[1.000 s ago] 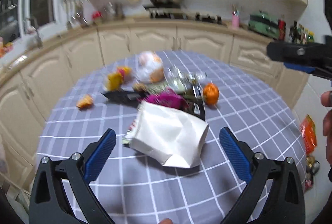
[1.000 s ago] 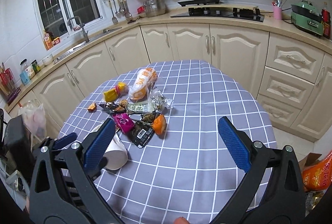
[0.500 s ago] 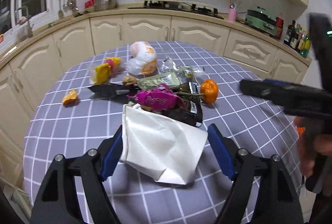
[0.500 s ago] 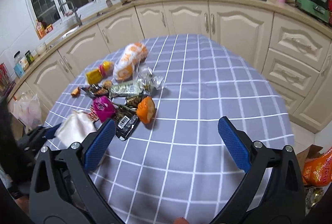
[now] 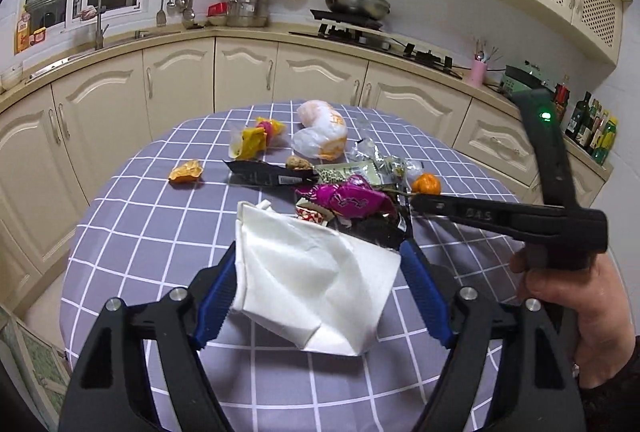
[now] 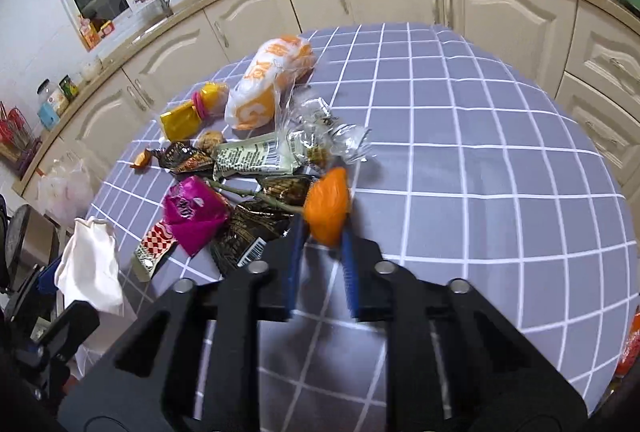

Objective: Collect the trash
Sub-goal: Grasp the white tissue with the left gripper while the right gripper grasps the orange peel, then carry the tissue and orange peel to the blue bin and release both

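Observation:
A grey checked table (image 5: 160, 216) carries a pile of trash. My left gripper (image 5: 318, 248) is shut on a crumpled white paper bag (image 5: 312, 280), with the blue pads pressed into both its sides. Just past the bag lie a pink wrapper (image 5: 352, 198), a black wrapper (image 5: 260, 176) and a white-and-orange plastic bag (image 5: 320, 132). My right gripper (image 6: 322, 232) reaches in from the right, its jaws closing on a small orange ball-like piece (image 6: 326, 212), which sits pinched between the blurred pads. The left wrist view shows that same orange piece (image 5: 426, 183) at the right gripper's tip.
More trash lies further back: a yellow wrapper (image 5: 252, 140), a small orange scrap (image 5: 185, 170), clear and green packets (image 6: 256, 156). A hand (image 5: 576, 312) holds the right gripper's handle. Cream cabinets (image 5: 312, 72) ring the table. An orange packet (image 6: 628, 348) lies on the floor at the right.
The left jaws closed in onto the white bag. The right gripper came down towards the pile with its jaws wide, then shut on the orange piece.

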A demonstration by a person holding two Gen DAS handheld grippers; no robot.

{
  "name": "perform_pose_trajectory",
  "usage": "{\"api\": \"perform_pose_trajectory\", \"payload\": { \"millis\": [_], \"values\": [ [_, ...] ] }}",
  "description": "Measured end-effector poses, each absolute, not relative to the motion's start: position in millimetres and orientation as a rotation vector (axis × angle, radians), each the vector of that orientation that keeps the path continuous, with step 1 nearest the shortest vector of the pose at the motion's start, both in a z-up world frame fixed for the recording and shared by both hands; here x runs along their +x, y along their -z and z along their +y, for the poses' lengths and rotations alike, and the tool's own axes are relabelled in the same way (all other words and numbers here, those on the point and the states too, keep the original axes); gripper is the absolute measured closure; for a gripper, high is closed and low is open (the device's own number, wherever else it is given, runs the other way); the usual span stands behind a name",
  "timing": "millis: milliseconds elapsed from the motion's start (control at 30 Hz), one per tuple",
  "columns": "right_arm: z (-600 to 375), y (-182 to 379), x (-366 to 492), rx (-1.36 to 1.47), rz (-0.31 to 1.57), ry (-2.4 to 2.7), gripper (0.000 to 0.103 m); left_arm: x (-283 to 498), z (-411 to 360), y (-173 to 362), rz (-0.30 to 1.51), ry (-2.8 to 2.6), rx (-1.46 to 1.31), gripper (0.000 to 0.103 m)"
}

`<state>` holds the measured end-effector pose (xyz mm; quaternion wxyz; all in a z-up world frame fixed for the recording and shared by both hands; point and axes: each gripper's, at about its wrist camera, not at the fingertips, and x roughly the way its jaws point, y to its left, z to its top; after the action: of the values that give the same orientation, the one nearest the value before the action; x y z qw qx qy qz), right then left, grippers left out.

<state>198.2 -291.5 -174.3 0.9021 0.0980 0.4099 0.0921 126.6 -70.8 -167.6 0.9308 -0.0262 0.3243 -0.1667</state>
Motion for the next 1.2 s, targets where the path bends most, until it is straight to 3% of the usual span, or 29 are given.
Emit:
{"api": "perform_pose_trajectory", "payload": {
  "millis": [767, 1200],
  "values": [
    [-360.5, 118.4, 114.6, 0.239, 0.640, -0.119, 0.091, 109.5, -90.1, 125.1, 0.553, 0.387, -0.059, 0.026],
    [-413.3, 72.3, 69.2, 0.273, 0.507, -0.051, 0.091, 95.6, -143.8, 89.7, 0.478, 0.474, -0.026, 0.026]
  ]
}}
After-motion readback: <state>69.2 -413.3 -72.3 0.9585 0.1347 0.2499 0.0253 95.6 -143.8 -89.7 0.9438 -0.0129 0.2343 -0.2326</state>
